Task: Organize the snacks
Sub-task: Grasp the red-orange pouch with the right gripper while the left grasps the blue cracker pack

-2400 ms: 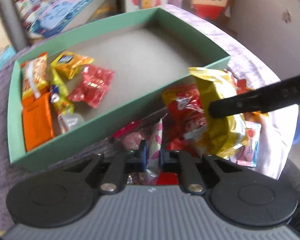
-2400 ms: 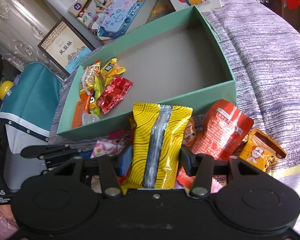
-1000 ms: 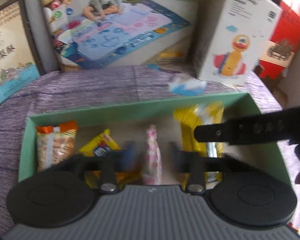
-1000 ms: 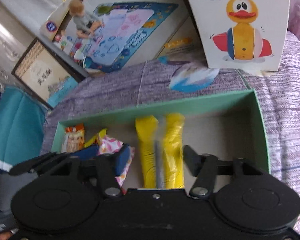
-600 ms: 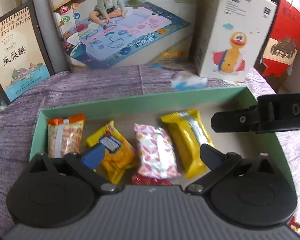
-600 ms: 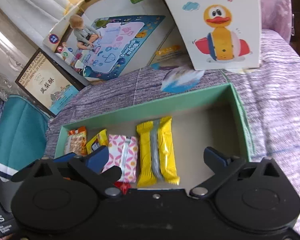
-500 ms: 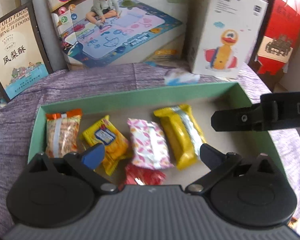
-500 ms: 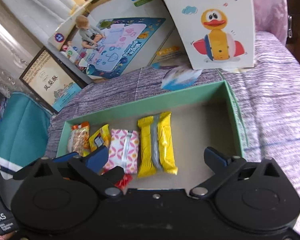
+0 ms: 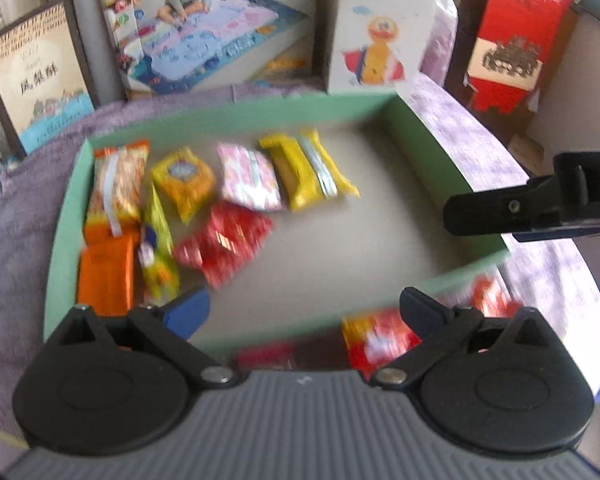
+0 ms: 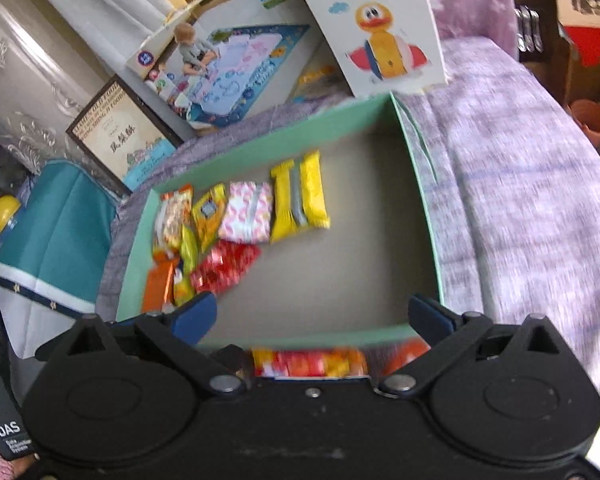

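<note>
Both grippers [image 9: 302,304] [image 10: 312,314] pulled back from box [image 9: 236,118], jaws apart, empty; loose snacks [image 9: 376,338] crowd near wall, regrasp may snag.

Home room, purple bedspread [image 10: 520,184], boxed children's toys [image 10: 380,32], framed picture [image 9: 40,80]

Matt green cardboard box [image 10: 428,216], glossy foil yellow packet [image 10: 298,202] inside the box, glossy red wrapper [image 9: 224,242] beside it, rough woven purple cloth [image 10: 520,184] under the box
</note>
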